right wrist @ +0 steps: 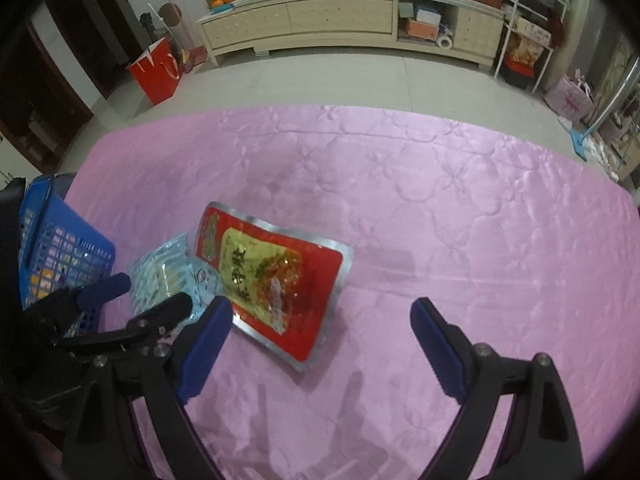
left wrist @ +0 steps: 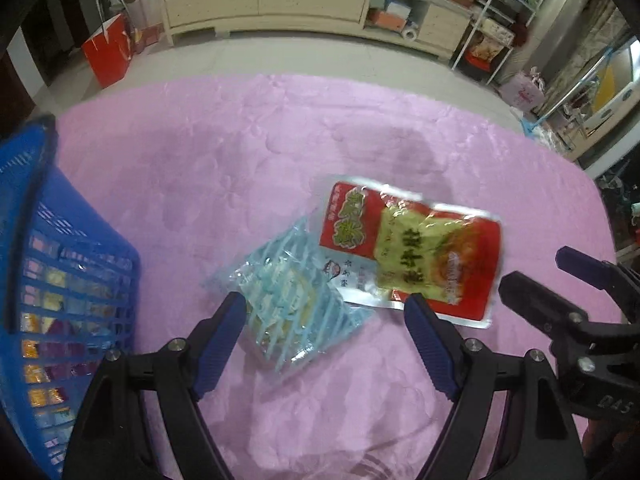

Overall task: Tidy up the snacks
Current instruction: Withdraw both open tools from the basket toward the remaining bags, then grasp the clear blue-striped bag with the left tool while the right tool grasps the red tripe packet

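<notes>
The left gripper [left wrist: 326,308] hangs over a light blue snack bag [left wrist: 288,300], jaws apart and gripping nothing. The right gripper [right wrist: 322,312] is beside it, also spread wide and empty, above a red snack packet [right wrist: 276,280]. The red packet overlaps the blue bag's edge; both lie on a pink cloth [right wrist: 460,220]. A blue basket [left wrist: 60,240] holding small wrapped snacks stands left of them.

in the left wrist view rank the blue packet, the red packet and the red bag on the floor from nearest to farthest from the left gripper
1. Blue packet, between the left gripper's fingers.
2. Red packet, just beyond, to the right.
3. Red bag, far left on the floor.
</notes>
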Demonstrator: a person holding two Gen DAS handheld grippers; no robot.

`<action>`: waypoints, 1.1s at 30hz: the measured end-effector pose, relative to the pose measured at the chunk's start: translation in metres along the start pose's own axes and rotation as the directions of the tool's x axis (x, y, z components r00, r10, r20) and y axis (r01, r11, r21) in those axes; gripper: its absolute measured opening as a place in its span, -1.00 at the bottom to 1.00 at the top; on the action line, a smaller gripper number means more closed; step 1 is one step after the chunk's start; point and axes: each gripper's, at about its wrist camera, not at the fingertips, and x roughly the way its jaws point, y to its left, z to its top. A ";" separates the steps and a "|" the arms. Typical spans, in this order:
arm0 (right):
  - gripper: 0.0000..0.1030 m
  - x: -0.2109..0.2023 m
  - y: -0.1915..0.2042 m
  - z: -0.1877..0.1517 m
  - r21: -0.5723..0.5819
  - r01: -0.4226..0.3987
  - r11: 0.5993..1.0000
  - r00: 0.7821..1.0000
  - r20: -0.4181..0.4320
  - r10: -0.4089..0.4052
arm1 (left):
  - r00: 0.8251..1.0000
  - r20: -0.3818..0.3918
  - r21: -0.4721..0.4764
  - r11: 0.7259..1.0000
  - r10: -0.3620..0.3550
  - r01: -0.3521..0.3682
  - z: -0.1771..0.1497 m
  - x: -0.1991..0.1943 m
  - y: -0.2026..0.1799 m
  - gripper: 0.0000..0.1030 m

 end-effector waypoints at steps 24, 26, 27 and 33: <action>0.80 -0.024 -0.006 -0.034 -0.274 -0.015 0.962 0.999 0.040 0.027 | 0.998 -0.020 -0.046 0.997 -0.061 0.060 -0.022 -0.001 0.025 0.12; 0.80 -0.025 0.002 -0.039 -0.330 -0.015 0.944 0.998 0.049 0.033 | 0.996 -0.014 -0.022 0.996 -0.085 0.084 -0.034 -0.008 0.023 0.12; 0.80 -0.025 0.007 -0.041 -0.374 -0.006 0.927 0.998 0.058 0.030 | 0.996 -0.008 -0.012 0.996 -0.089 0.089 -0.040 -0.011 0.021 0.12; 0.80 -0.003 0.039 -0.042 -0.539 -0.001 0.842 1.000 0.026 0.018 | 0.995 0.049 0.024 0.996 -0.085 0.084 -0.058 -0.029 0.025 0.12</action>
